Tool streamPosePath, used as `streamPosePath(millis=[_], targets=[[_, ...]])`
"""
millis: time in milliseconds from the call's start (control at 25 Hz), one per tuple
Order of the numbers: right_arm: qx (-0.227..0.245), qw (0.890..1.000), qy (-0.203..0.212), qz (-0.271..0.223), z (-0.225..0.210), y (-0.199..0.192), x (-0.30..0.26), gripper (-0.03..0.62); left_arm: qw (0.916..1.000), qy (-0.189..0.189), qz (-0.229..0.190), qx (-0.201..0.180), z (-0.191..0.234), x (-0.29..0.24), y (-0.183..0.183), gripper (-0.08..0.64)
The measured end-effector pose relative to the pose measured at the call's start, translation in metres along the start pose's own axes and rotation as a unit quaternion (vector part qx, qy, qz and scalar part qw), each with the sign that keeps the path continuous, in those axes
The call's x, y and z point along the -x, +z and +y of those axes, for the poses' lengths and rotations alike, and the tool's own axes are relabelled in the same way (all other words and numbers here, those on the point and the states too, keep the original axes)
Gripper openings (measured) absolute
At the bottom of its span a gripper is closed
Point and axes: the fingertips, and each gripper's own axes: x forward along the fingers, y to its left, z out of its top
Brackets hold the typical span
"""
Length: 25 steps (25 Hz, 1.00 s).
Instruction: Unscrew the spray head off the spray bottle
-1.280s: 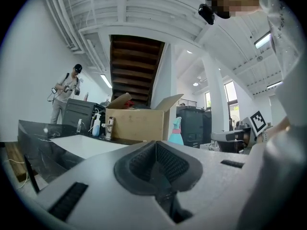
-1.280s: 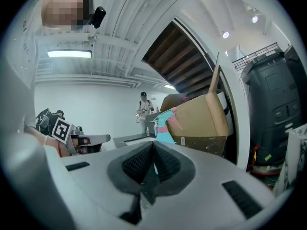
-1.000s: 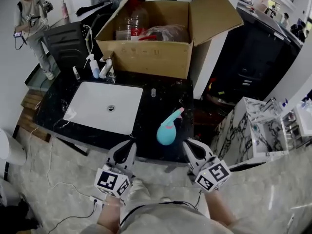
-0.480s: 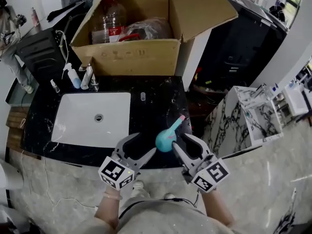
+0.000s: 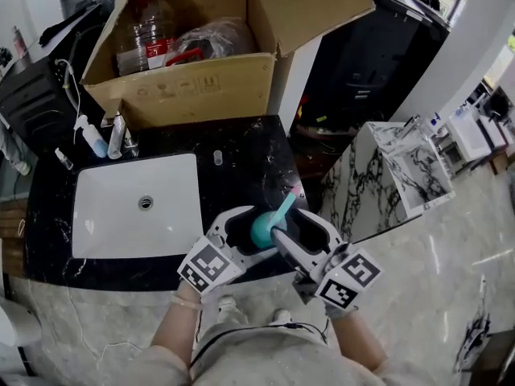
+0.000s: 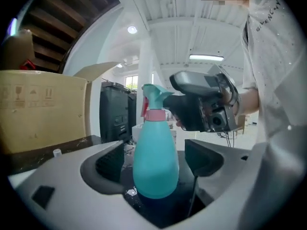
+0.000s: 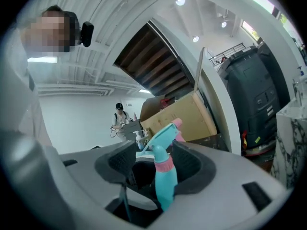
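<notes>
A second ago both grippers hung back at the counter's front edge with their jaws together, and the spray bottle (image 5: pixel 262 228) stood free ahead of them. Now we have one on either side of it.

At the far left, the white sink (image 5: pixel 96 215) lies well apart from the work. To its right, our left gripper (image 5: pixel 248 232) reaches in from the lower left. Its jaws have just been opening and stand wide. The bottle's teal body stands upright between them, with a gap at each pad. The bottle stands on the black counter (image 5: pixel 241 155) near its front edge.

Our right gripper (image 5: pixel 299 230) comes in from the lower right. Its jaws have also just been opening and are partly apart. The pink collar (image 7: pixel 164 164) below the spray head (image 7: pixel 160 137) sits between them, just beside one pad and clear of the other. We cannot tell whether it touches. Both grippers lie roughly level, angled inward toward each other.
</notes>
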Motion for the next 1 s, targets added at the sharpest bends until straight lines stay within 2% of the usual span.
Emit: streamPosePath(millis=[80, 200, 320, 480, 760, 880, 1000], targets=[[-0.021, 1.000, -0.013, 0.010, -0.002, -0.002, -0.002, 0.232, 0.9992, -0.026, 0.021, -0.022, -0.004, -0.006, -0.006, 0.385], [-0.040, 0.998, -0.033, 0.021, -0.002, -0.004, -0.004, 0.232, 0.9976, -0.044, 0.036, -0.040, -0.004, -0.014, -0.013, 0.385], [-0.052, 0.997, -0.056, 0.029, -0.001, -0.004, -0.006, 0.249, 0.9967, -0.052, 0.040, -0.047, -0.004, -0.021, -0.016, 0.383], [-0.063, 0.994, -0.085, 0.041, 0.001, -0.002, -0.013, 0.267, 0.9949, -0.047, 0.047, -0.075, -0.007, -0.028, -0.022, 0.383], [-0.002, 0.983, -0.172, 0.069, -0.005, -0.009, -0.016, 0.254, 0.9955, -0.022, 0.047, -0.079, -0.009, -0.032, -0.021, 0.374], [0.013, 0.980, -0.186, 0.073, -0.005, -0.011, -0.013, 0.238, 0.9950, -0.030, 0.046, -0.084, -0.011, -0.032, -0.021, 0.371], [0.024, 0.979, -0.181, 0.088, -0.004, -0.012, -0.011, 0.235, 0.9953, -0.039, 0.044, -0.076, -0.014, -0.032, -0.022, 0.370]])
